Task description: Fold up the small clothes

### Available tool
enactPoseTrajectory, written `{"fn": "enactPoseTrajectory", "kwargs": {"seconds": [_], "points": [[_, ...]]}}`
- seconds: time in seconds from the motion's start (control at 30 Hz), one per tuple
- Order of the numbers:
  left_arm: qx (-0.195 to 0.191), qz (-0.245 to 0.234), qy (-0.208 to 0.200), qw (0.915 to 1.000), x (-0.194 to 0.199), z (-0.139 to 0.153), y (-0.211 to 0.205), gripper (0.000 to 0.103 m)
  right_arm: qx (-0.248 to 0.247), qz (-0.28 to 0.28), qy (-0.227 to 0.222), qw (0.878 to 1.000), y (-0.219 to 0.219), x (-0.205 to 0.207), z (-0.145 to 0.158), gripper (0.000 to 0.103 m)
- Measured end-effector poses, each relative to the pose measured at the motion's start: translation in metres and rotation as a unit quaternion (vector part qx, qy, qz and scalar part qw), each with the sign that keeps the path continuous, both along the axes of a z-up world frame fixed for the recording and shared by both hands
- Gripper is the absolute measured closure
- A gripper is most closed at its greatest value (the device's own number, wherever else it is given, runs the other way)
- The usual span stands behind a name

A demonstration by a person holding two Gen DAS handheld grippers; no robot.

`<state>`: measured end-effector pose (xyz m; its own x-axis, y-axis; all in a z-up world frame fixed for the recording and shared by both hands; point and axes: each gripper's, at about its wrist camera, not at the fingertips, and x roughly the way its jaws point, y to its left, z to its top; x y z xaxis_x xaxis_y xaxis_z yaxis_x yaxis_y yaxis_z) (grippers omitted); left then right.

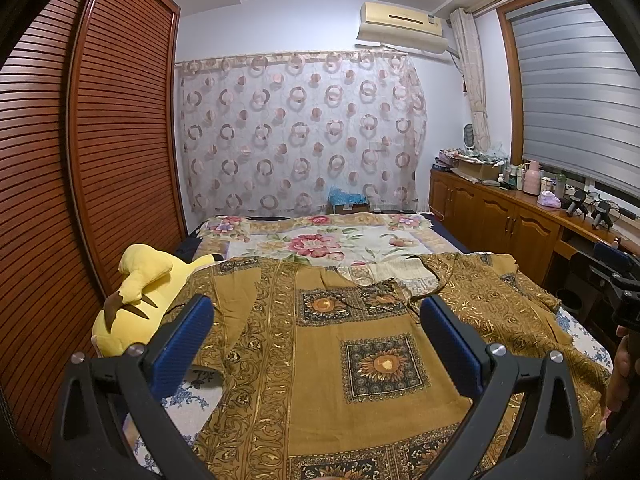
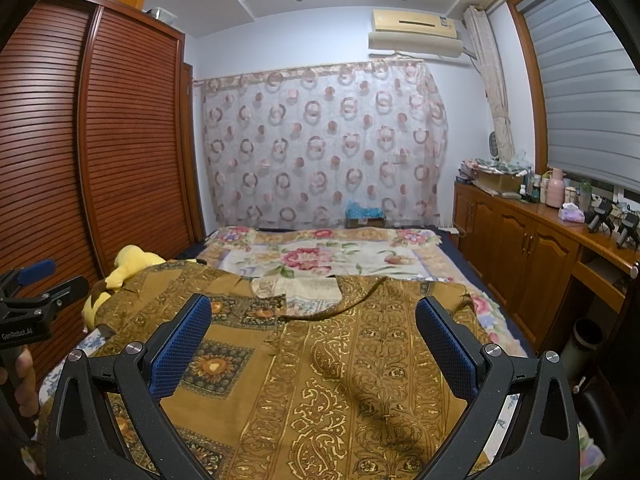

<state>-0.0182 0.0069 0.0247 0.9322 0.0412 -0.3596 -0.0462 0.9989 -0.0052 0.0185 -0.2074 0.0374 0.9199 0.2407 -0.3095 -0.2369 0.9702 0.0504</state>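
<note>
A mustard-brown patterned top (image 1: 340,344) with gold scrollwork and sunflower squares lies spread flat on the bed; it also shows in the right wrist view (image 2: 320,360), neckline toward the far end. My left gripper (image 1: 316,320) is open and empty, held above the garment's left half. My right gripper (image 2: 314,320) is open and empty above its right half. The right gripper shows at the right edge of the left wrist view (image 1: 616,280); the left gripper shows at the left edge of the right wrist view (image 2: 36,292).
A floral bedspread (image 1: 320,240) covers the bed. A yellow plush toy (image 1: 140,292) lies at the bed's left edge beside a slatted wooden wardrobe (image 1: 100,160). A wooden cabinet (image 1: 500,208) with bottles and clutter runs along the right wall. A circle-patterned curtain (image 1: 300,132) hangs behind.
</note>
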Motion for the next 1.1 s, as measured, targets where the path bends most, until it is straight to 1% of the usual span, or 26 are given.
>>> {"fn": "enactPoseTrajectory", "kwargs": {"seconds": [0.13,0.3,0.33,0.37,0.57,0.83,0.93,1.0,1.1], "points": [[0.001,0.000,0.001,1.0000,0.000,-0.001,0.000,0.000,-0.001,0.002,0.002,1.000,-0.002,-0.001,0.002,0.000],[0.004,0.004,0.012,0.9999,0.004,-0.005,0.003,0.000,0.000,0.012,0.011,1.000,0.008,0.007,-0.003,0.000],[0.006,0.005,0.014,0.9999,0.004,-0.008,0.002,0.000,0.000,0.016,0.012,1.000,0.025,0.011,-0.001,0.000],[0.008,0.006,0.015,0.9998,0.004,-0.009,0.004,0.000,-0.001,0.021,0.014,1.000,0.031,0.013,-0.002,0.000],[0.008,0.016,0.037,0.9992,0.010,-0.029,0.022,0.000,-0.002,0.050,0.027,0.998,0.043,0.019,-0.013,0.000],[0.011,0.029,0.073,0.9969,0.017,-0.057,0.064,0.000,-0.012,0.093,0.064,0.994,0.054,0.031,-0.038,0.000],[0.008,0.035,0.094,0.9950,0.021,-0.070,0.084,0.000,-0.018,0.107,0.079,0.991,0.062,0.038,-0.047,0.000],[0.007,0.040,0.104,0.9938,0.024,-0.076,0.095,0.000,-0.024,0.115,0.084,0.990,0.067,0.040,-0.052,0.000],[0.003,0.036,0.121,0.9921,0.026,-0.086,0.113,0.000,-0.037,0.126,0.089,0.987,0.076,0.044,-0.056,0.000]]}}
